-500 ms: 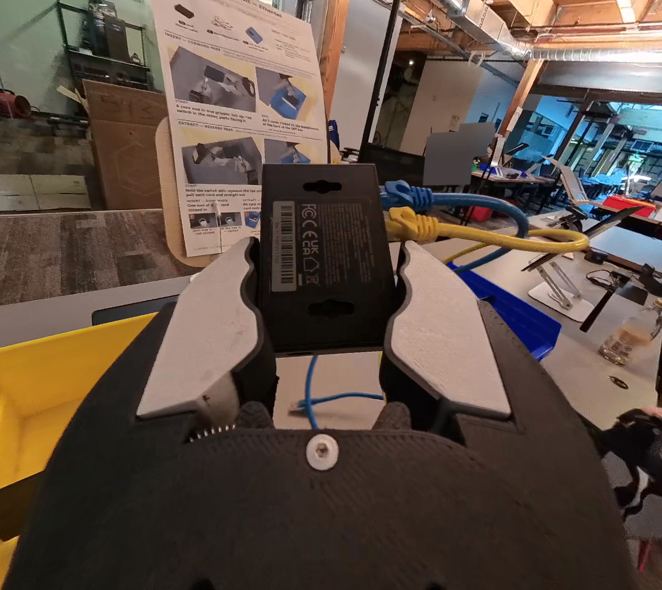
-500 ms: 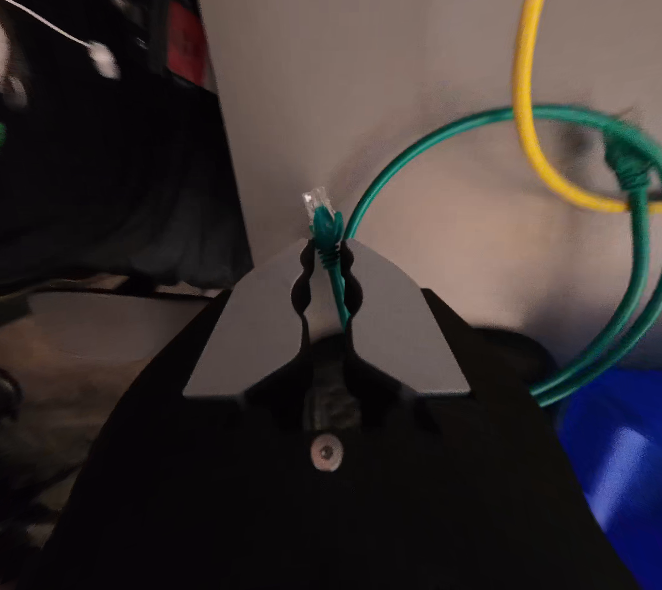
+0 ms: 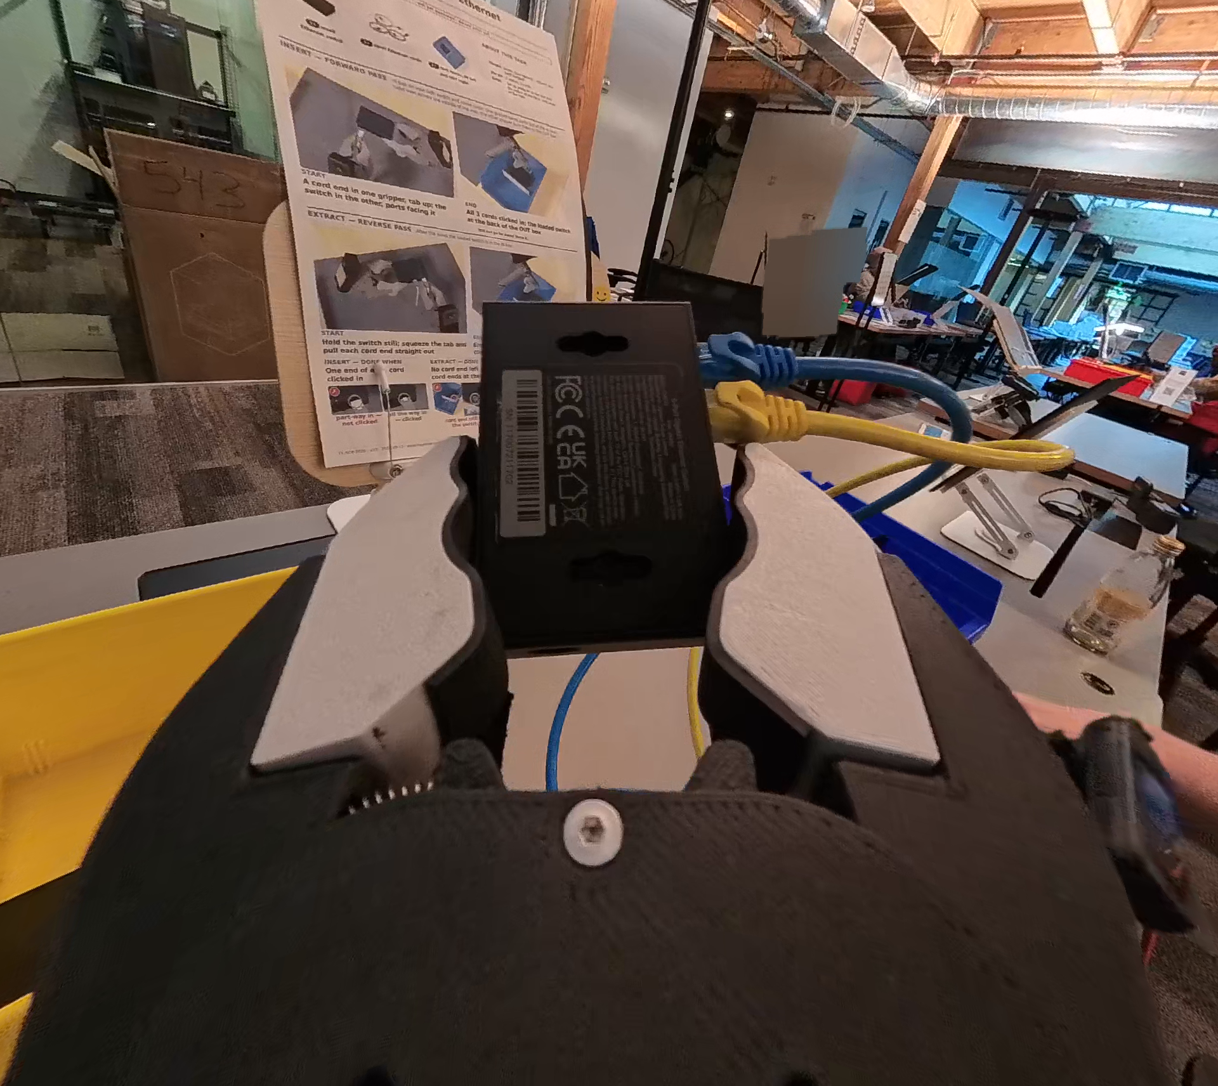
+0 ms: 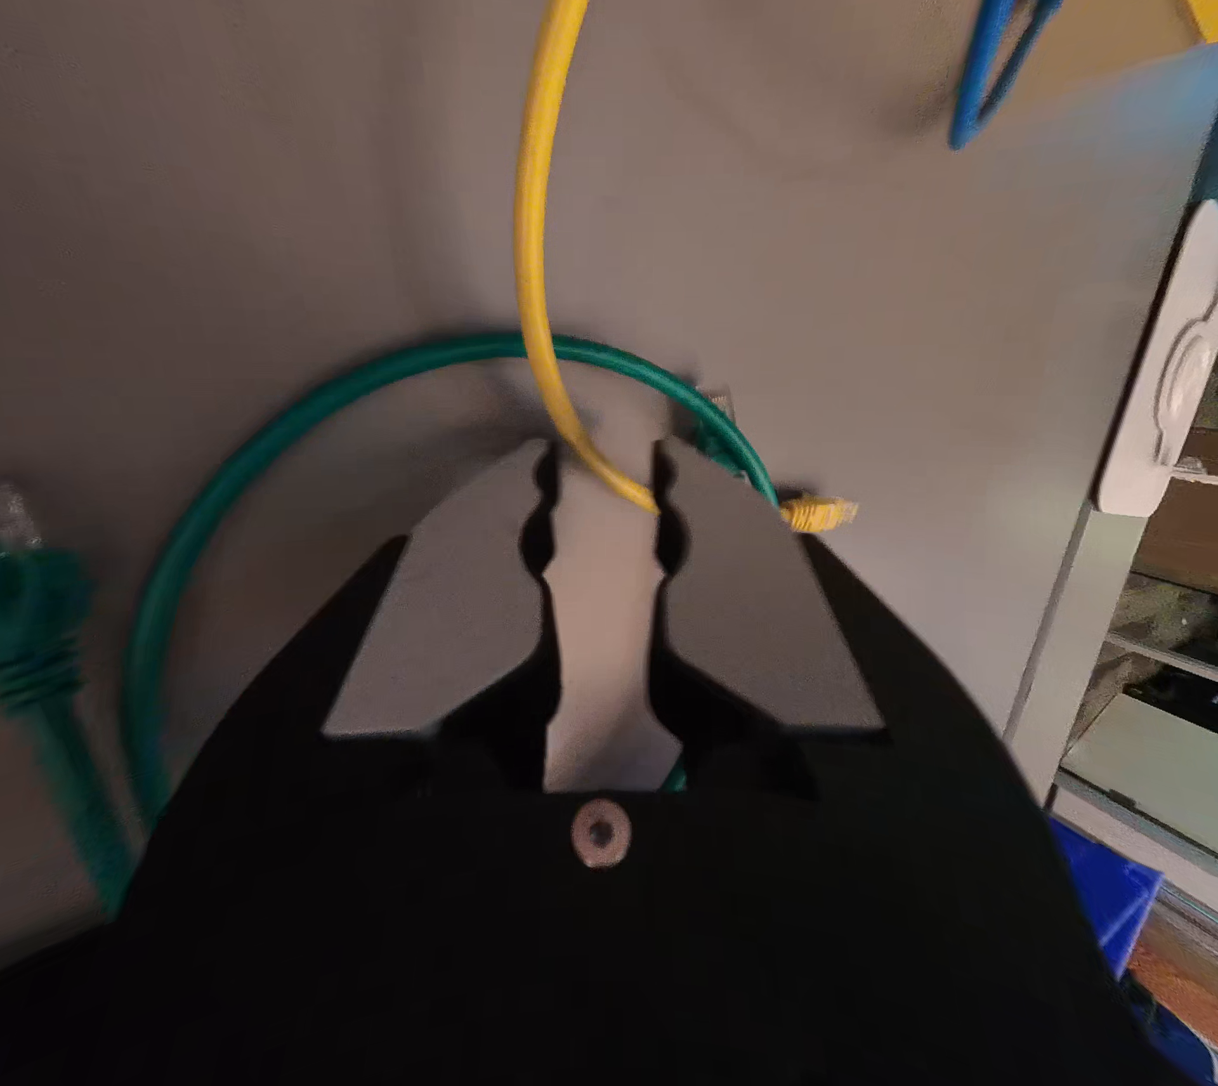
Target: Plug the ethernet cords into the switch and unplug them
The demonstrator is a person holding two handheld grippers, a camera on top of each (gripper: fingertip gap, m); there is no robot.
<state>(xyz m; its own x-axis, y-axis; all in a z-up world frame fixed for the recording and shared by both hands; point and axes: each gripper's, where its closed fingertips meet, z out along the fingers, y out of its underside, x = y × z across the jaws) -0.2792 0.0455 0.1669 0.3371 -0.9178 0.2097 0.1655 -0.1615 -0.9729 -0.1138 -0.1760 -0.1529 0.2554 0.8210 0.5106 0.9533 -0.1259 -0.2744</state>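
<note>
Between the fingers of our left gripper (image 3: 596, 527) sits the black switch (image 3: 593, 461), clamped by its two long sides, underside with the barcode sticker toward the camera, held up above the grey table (image 3: 1114, 448). A blue cord (image 3: 751, 359) and a yellow cord (image 3: 758, 414) are seated side by side in its right-hand face, blue farther from us, and both trail off to the right and loop down.

Our right gripper (image 4: 603, 517) looks down on the table with its fingers parted and nothing between them but the slack of the yellow cord crossing the gap; it holds nothing. The green cord (image 4: 277, 435) lies in a wide arc on the table, one booted end at the left edge of that view, the other tucked just beyond the right fingertip, close to the loose yellow plug (image 4: 817, 514).

We judge the unplugging still ahead, or a third cord still to go in. The risks we see: closing on the yellow slack instead of a plug would tug the seated connector sideways; the crossed green and yellow cords could snag and drag together; and a pull without the tab pressed could twist the switch in our left grip. A yellow bin (image 3: 99, 718) and a blue bin (image 3: 923, 560) flank the work.
</note>
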